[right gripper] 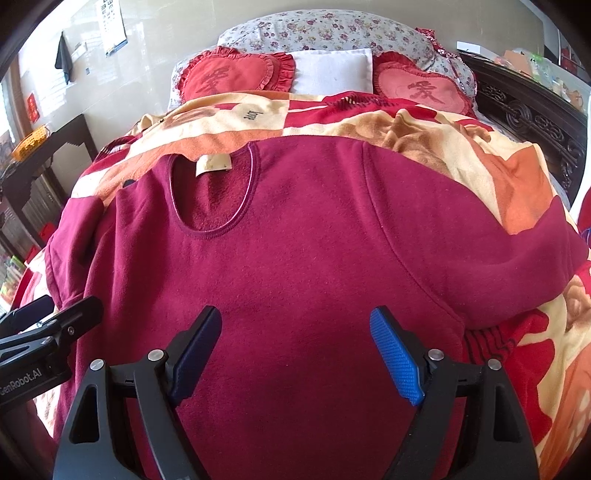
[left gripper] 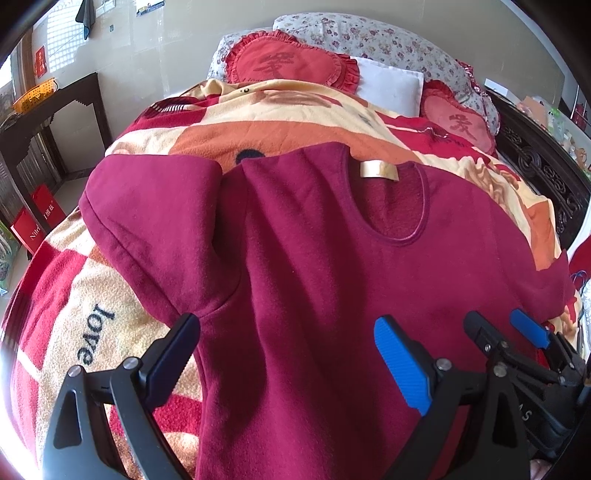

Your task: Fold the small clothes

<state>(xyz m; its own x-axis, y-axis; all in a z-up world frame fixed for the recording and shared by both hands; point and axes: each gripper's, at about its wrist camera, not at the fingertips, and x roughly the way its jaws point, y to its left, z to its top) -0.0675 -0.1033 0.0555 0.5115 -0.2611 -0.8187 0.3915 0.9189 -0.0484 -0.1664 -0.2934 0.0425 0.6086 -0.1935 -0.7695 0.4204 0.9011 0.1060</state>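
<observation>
One maroon fleece sweatshirt (right gripper: 306,240) is laid flat, front up, on a patterned fleece blanket (left gripper: 280,129) that covers the bed, with its round neckline turned towards the pillows. A single pale neck label (right gripper: 213,162) is sewn inside the collar; its print cannot be read. One sleeve is seen bunched at the garment's left edge and the other stretched out to the right.

Two grippers are held low over the lower part of the sweatshirt. The jaws of the left gripper (left gripper: 288,339) are spread wide apart with nothing between them but cloth below. The jaws of the right gripper (right gripper: 295,336) are likewise spread wide and grip nothing. On the side of the left gripper, as seen in the right wrist view, the lettering "GenRobot.AI" is read.

Two red heart-shaped cushions (right gripper: 232,75) (right gripper: 421,88), each bearing one Chinese character, are propped at the head of the bed, with one white pillow (right gripper: 332,70) between them and floral bedding (right gripper: 325,29) behind. The word "love" is printed on the blanket in at least two places. One yellow basket (left gripper: 33,94) is set on a dark side table (left gripper: 51,122).
</observation>
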